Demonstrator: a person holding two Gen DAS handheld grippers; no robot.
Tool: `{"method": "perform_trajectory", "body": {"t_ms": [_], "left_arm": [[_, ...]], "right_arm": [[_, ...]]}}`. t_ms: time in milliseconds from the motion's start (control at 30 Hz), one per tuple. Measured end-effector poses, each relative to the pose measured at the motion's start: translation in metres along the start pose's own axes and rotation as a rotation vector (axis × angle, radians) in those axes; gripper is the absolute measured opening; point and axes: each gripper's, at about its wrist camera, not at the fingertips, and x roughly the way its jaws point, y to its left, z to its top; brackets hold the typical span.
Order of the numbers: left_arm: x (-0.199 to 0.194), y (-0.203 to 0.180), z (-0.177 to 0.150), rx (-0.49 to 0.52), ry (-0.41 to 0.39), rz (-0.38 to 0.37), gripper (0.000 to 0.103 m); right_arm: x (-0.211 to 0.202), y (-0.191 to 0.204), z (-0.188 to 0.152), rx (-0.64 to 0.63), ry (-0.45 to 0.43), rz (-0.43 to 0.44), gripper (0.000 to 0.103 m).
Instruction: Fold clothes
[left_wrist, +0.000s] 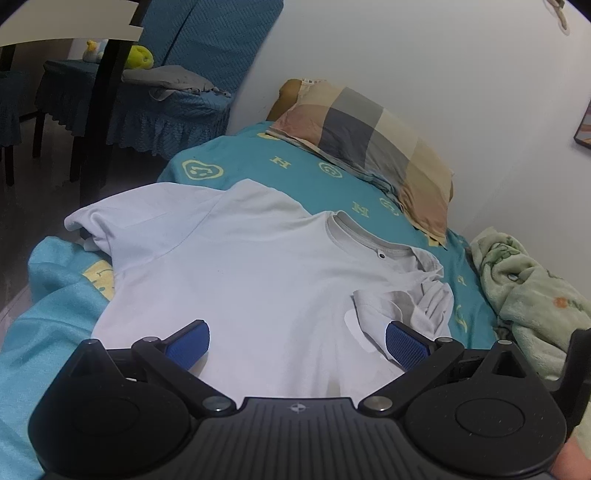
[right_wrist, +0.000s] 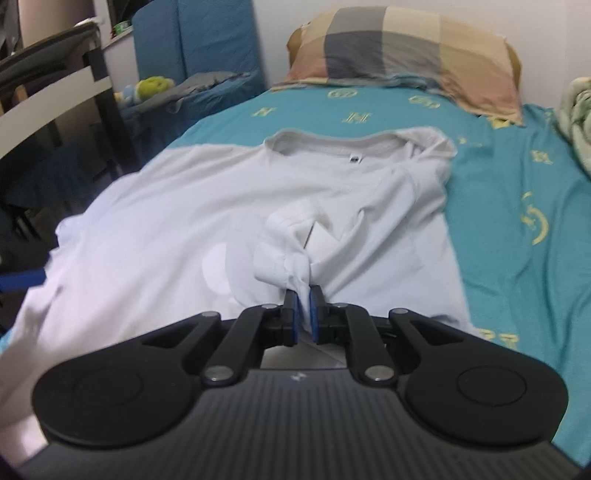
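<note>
One white T-shirt (right_wrist: 229, 206), one pillow (right_wrist: 402, 48), left claw (left_wrist: 297, 345) spread empty, right claw (right_wrist: 303, 301) pinching shirt fabric

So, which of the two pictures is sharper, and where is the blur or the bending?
Left wrist view: sharp, with the shirt and pillow crisp, though the fisheye bends the wall edge. Right wrist view: softer, blurred most toward its left and right edges; the right gripper stays clear.

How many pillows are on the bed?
1. The checked pillow lies at the head of the bed, beyond the white T-shirt. Others could be out of view.
</note>
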Motion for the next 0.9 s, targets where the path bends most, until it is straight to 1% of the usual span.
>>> {"method": "perform_trajectory", "body": {"t_ms": [100,167,233,333,400,500,567,633,733,833,900], "left_arm": [[-0.002,-0.005,-0.001,0.022,-0.001,-0.017,0.103],[-0.006,-0.009,-0.002,0.038,-0.004,-0.026,0.103],[-0.009,-0.013,-0.003,0.054,-0.006,-0.037,0.103],[-0.017,-0.02,-0.007,0.083,-0.008,-0.055,0.103],[-0.024,-0.027,-0.011,0.111,-0.004,-0.071,0.103],[-0.036,-0.038,-0.023,0.169,0.006,-0.099,0.102],[-0.045,-0.047,-0.033,0.212,0.018,-0.123,0.102],[-0.053,-0.058,-0.043,0.261,0.033,-0.146,0.102],[-0.064,-0.077,-0.06,0.323,0.058,-0.18,0.101],[-0.075,-0.101,-0.079,0.385,0.085,-0.211,0.099],[-0.082,-0.118,-0.094,0.416,0.111,-0.238,0.098]], "right_arm": [[-0.033,0.0,0.006,0.037,-0.042,-0.024,0.012],[-0.066,-0.009,0.005,0.09,-0.087,-0.022,0.012],[-0.101,-0.014,0.0,0.141,-0.113,-0.013,0.012],[-0.153,-0.011,-0.015,0.178,-0.14,-0.035,0.012],[-0.183,-0.008,-0.027,0.203,-0.142,-0.048,0.012],[-0.222,-0.006,-0.048,0.251,-0.161,-0.065,0.012],[-0.244,-0.01,-0.063,0.307,-0.197,-0.068,0.012],[-0.261,-0.017,-0.078,0.36,-0.228,-0.073,0.012],[-0.269,-0.033,-0.088,0.402,-0.229,-0.11,0.012],[-0.273,-0.047,-0.088,0.405,-0.252,-0.163,0.012],[-0.277,-0.056,-0.09,0.43,-0.267,-0.176,0.013]]}}
